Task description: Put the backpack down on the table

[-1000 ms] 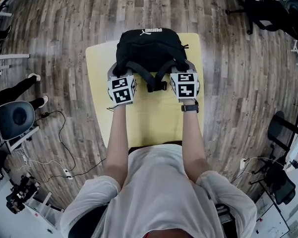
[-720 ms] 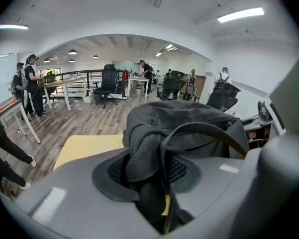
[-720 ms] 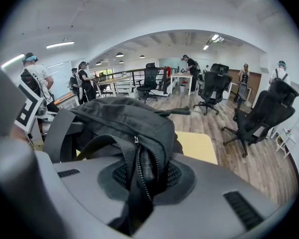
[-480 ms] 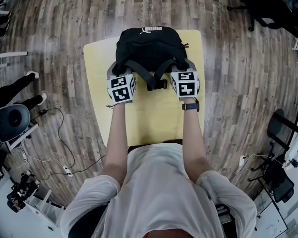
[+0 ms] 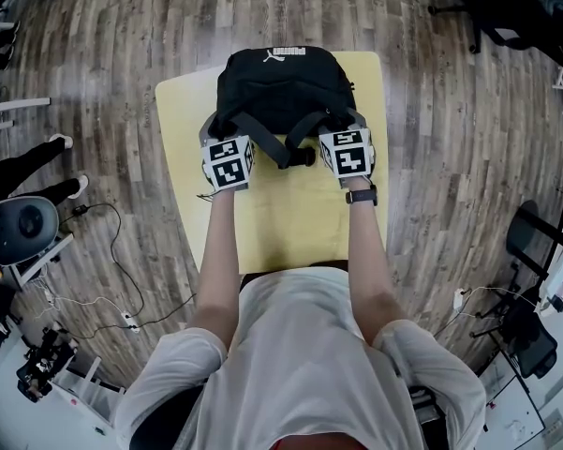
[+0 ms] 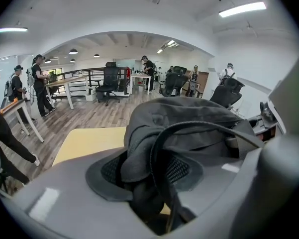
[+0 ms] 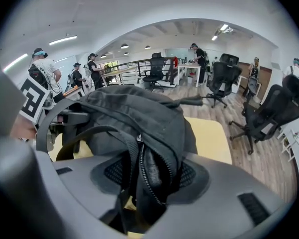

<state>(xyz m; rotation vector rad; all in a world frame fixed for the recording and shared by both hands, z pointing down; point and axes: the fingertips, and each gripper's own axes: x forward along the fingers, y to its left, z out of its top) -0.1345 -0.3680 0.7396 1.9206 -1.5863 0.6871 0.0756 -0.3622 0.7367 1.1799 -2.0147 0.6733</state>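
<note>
Left gripper (image 5: 215,131) had its jaws opening, with a bunched fold of the black backpack (image 5: 283,82) and a loop of its grey shoulder strap (image 6: 161,148) filling the gap between them; the cloth lay against both dark pads. Right gripper (image 5: 354,125) was opening too, and a fold of the same bag with a zip (image 7: 142,171) running along it stood between its jaws, looser there, with the mesh of both pads showing on either side.

From the head view the backpack sat on the far half of the pale yellow tabletop (image 5: 290,214), its bottom toward the person and its white logo at the far edge. Both grippers were at its near corners, one on each side, pointing steeply down, with the two shoulder straps meeting between them at a buckle (image 5: 300,157). The near half of the tabletop was bare. A dark wristwatch (image 5: 361,196) sat on the person's right wrist.

Wooden floor (image 5: 450,157) surrounded the tabletop. An office chair (image 5: 19,228) and loose cables (image 5: 112,251) lay off to the left, beside another person's legs (image 5: 28,172)
</note>
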